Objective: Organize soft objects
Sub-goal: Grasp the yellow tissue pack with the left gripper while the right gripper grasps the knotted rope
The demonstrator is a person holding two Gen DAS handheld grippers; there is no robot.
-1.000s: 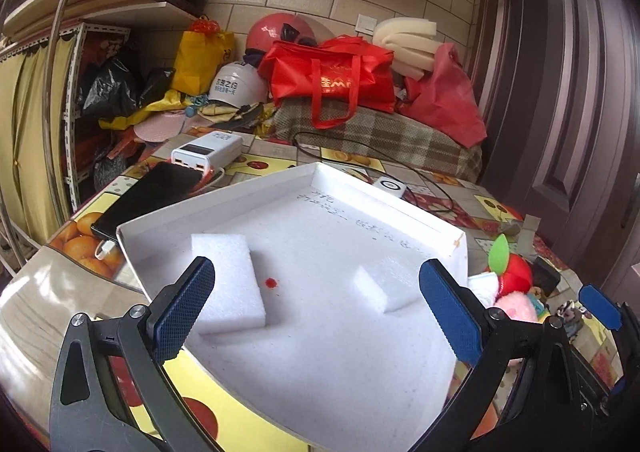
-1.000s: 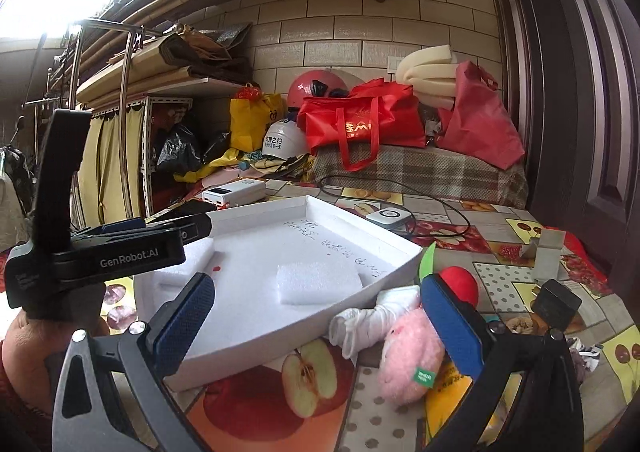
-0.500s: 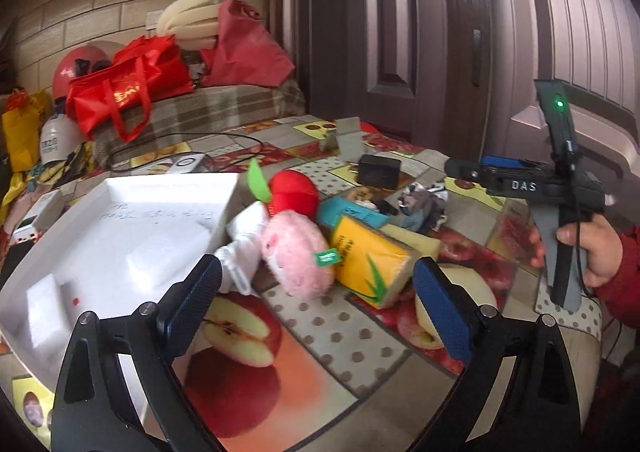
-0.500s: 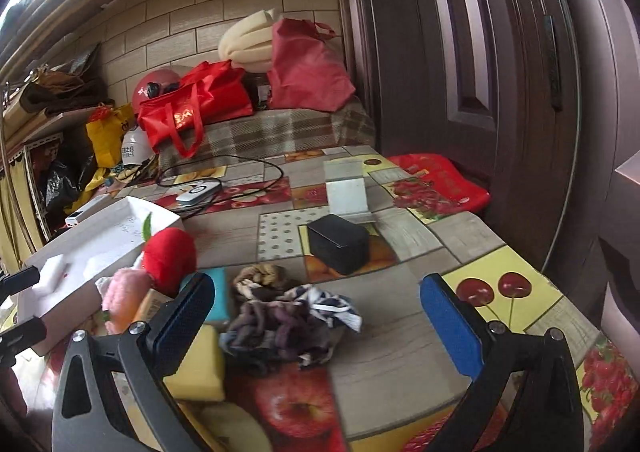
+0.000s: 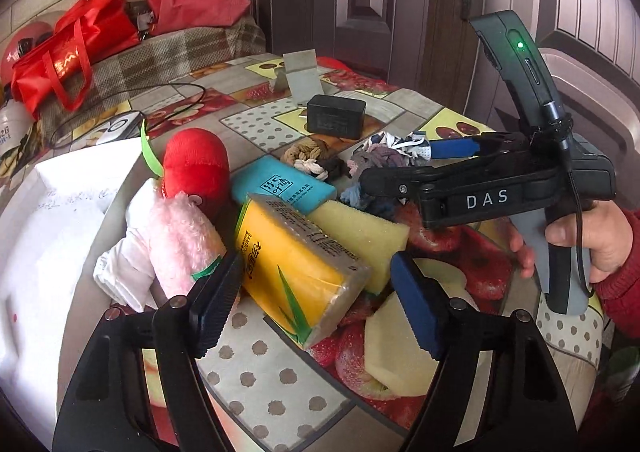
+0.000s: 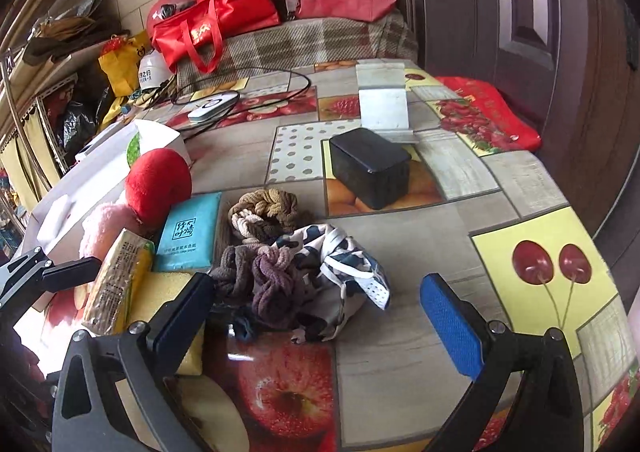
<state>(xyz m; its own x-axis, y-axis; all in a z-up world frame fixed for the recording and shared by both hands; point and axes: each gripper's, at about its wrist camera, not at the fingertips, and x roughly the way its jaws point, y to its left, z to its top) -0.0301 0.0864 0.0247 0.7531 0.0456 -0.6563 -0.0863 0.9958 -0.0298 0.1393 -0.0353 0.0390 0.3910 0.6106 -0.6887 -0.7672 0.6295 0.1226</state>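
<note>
Yellow tissue pack now sits between the open, empty left gripper, which has turned from the white tray; the right gripper also gapes empty.

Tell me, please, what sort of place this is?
Probably a cluttered home storage or entry room: a fruit-print tablecloth covers the table, helmets and a red shopping bag pile against a brick wall, beside a panelled door.

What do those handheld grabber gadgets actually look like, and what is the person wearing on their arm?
Each is a black plastic frame with visible screws ending in two fingers faced with ridged blue pads. The right gripper, seen from the side, has white "DAS" lettering on its dark body, a grey pistol handle, a thin black cable and an upright black module with a green light. The right hand holding it wears a red knitted sleeve.
</note>
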